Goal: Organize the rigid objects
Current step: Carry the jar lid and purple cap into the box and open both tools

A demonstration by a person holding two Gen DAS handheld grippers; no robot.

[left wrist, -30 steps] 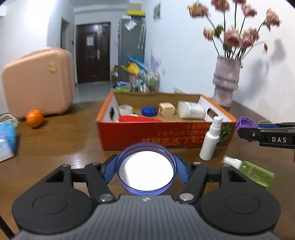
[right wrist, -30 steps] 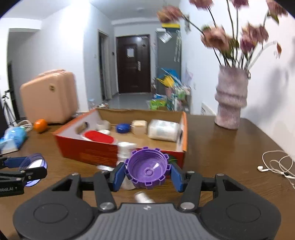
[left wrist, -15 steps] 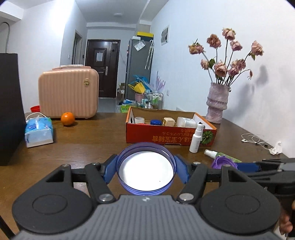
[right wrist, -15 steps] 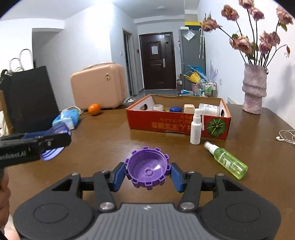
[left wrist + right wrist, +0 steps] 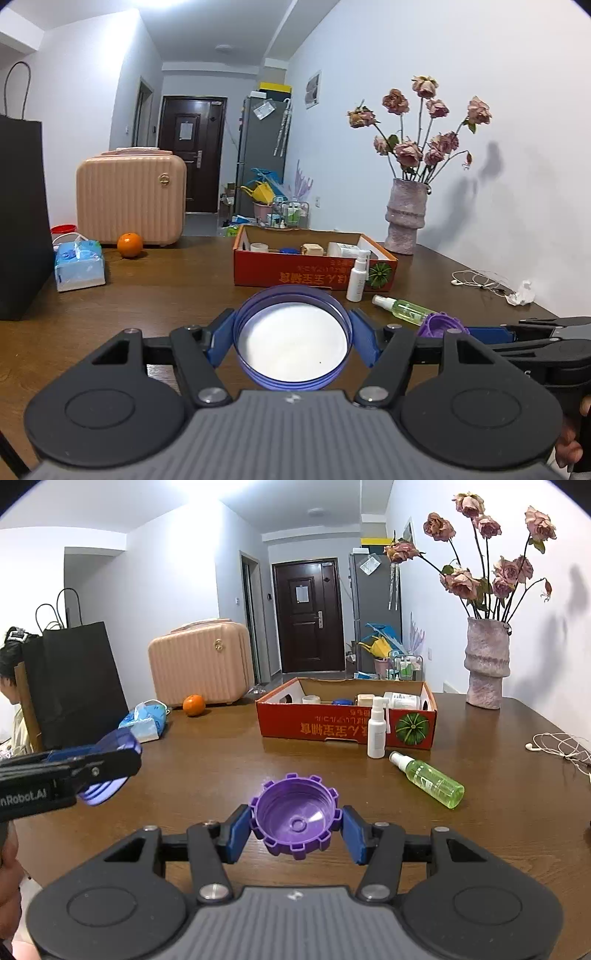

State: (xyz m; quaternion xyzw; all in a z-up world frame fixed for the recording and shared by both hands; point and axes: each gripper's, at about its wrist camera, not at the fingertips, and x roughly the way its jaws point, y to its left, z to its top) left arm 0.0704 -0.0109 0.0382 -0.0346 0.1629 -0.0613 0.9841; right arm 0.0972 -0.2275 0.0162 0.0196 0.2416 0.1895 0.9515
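Observation:
My left gripper [image 5: 291,341] is shut on a round blue lid [image 5: 291,338] with a white inside, held above the table. My right gripper [image 5: 295,821] is shut on a purple toothed cap [image 5: 295,818], open side up. Each gripper shows in the other's view, the left one [image 5: 107,764] at left, the right one [image 5: 443,325] at right. The red cardboard box [image 5: 314,275] stands far ahead and holds several small jars and lids. A white spray bottle [image 5: 376,727] stands before it. A green spray bottle [image 5: 430,778] lies beside that.
On the brown table are a tissue pack [image 5: 79,264], an orange [image 5: 129,244], a pink suitcase [image 5: 129,199], a black bag [image 5: 22,218], a vase of dried flowers [image 5: 404,221] and white earphones [image 5: 476,280].
Both grippers have pulled back and up from the red box, each still holding its lid. The box and bottles now look far smaller and farther off.

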